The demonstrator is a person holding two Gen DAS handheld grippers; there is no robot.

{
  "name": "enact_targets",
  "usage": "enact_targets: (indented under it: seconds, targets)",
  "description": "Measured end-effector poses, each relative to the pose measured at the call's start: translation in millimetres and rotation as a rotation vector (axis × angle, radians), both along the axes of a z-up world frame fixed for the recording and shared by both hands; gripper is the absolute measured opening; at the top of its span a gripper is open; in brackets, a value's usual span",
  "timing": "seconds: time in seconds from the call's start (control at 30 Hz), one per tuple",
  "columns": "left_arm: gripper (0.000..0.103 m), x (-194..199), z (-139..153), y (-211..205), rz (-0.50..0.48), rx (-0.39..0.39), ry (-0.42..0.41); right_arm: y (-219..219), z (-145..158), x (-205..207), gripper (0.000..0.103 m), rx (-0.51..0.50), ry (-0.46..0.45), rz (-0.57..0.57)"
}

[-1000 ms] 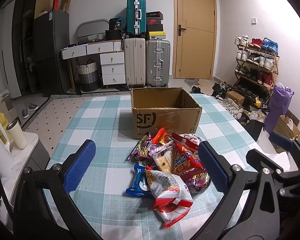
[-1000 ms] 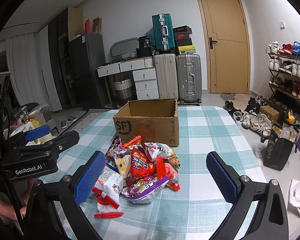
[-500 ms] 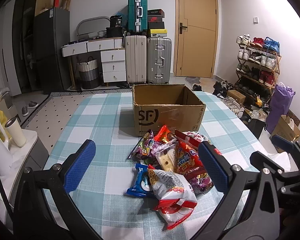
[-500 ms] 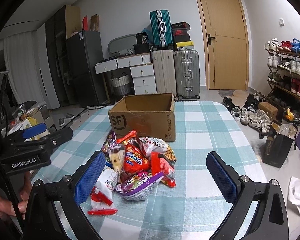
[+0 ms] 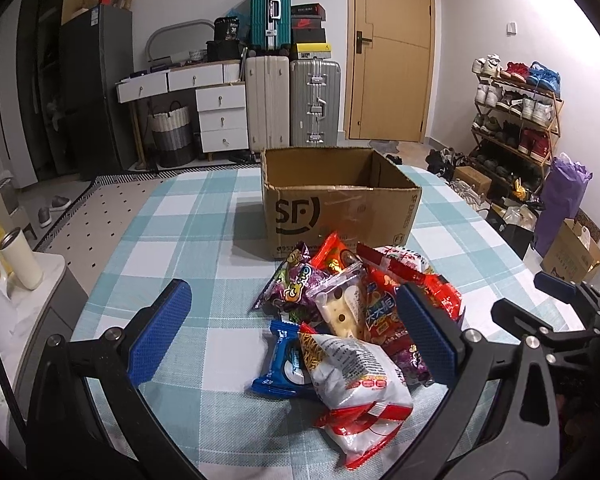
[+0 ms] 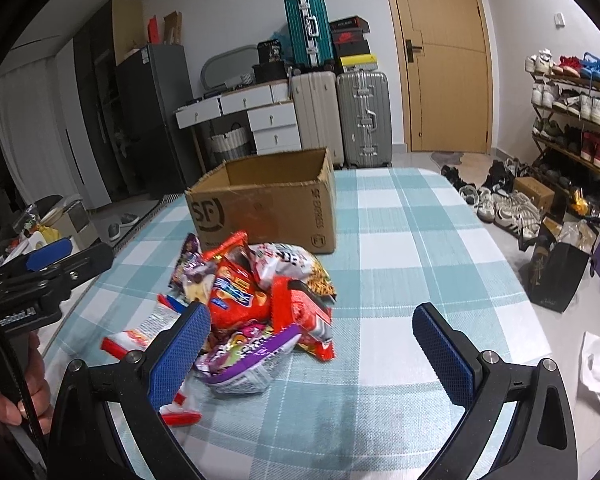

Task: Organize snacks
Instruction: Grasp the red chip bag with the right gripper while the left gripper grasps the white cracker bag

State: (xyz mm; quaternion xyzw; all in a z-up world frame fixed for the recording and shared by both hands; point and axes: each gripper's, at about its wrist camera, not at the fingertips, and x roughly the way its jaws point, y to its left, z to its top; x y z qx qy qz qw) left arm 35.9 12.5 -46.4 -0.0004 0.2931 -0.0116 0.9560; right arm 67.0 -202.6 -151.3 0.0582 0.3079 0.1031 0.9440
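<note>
Hovering over the checked worktop [image 5: 188, 216], the left gripper [image 5: 296, 330] and the right gripper [image 6: 312, 344] both have their jaws spread wide, grasping nothing; the snack packets [image 5: 352, 312] lie heaped just in front of the open SF cardboard box [image 5: 336, 204], a white-and-red bag [image 5: 356, 372] nearest the left gripper

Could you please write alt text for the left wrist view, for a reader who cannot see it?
The open left gripper hovers over a pile of snack packets on a table with a teal checked cloth. Behind the pile stands an open cardboard box marked SF. Suitcases and a wooden door stand beyond.
</note>
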Motion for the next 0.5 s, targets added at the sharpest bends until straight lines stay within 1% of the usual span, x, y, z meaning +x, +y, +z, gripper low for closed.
enact_targets:
  seconds: [0.3, 0.5]
  targets:
    - [0.102, 25, -22, 6, -0.003, -0.011, 0.045, -1, -30, 40, 0.103, 0.013, 0.086, 0.013]
    - [0.102, 41, -32, 12, -0.001, -0.031, 0.07, 4, -50, 66, 0.103, -0.022, 0.147, 0.026]
